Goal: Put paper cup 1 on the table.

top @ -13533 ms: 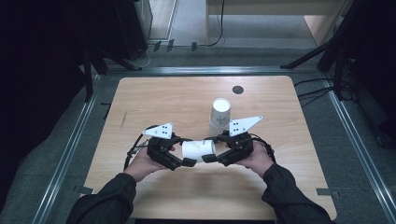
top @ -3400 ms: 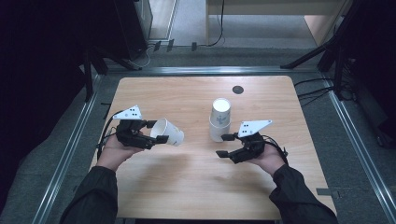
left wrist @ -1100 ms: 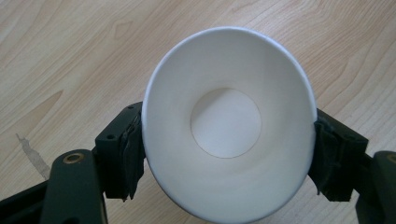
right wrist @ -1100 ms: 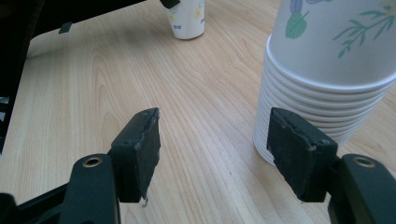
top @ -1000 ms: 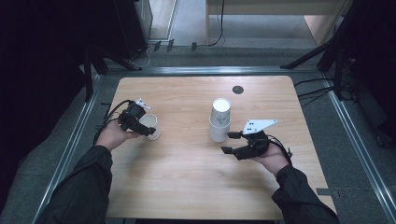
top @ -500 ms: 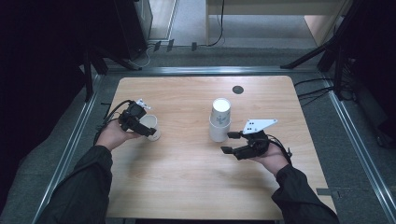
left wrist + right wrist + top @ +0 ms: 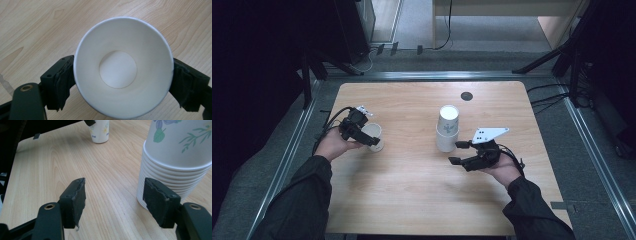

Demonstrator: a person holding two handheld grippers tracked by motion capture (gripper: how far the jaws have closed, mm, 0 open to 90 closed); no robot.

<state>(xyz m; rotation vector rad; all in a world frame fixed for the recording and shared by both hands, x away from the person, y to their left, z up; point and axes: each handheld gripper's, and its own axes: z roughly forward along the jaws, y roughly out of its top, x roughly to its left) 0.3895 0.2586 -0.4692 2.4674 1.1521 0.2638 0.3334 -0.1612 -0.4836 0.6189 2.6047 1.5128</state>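
Note:
A single white paper cup (image 7: pixel 371 131) stands upright on the left part of the wooden table (image 7: pixel 412 190). My left gripper (image 7: pixel 372 137) reaches down around it. In the left gripper view the round, undented cup (image 7: pixel 122 67) sits between the two pads of the left gripper (image 7: pixel 122 82). The jaws have just been opening, and the pads stand at the rim's sides without pressing. A stack of flower-printed cups (image 7: pixel 447 127) stands mid-table. My right gripper (image 7: pixel 454 152) hovers open just right of the stack. In the right gripper view its pads (image 7: pixel 113 197) are empty beside the stack (image 7: pixel 175 157).
A small dark round hole (image 7: pixel 467 96) lies in the table's far side. Metal rails frame the table, with dark equipment and cables behind it. In the right gripper view the single cup (image 7: pixel 100 130) stands far off. Bare wood spreads across the front half of the table.
Over the past seconds the left hand turned the single cup from tilted to upright on the table's left part. Within the last second neither hand has visibly moved.

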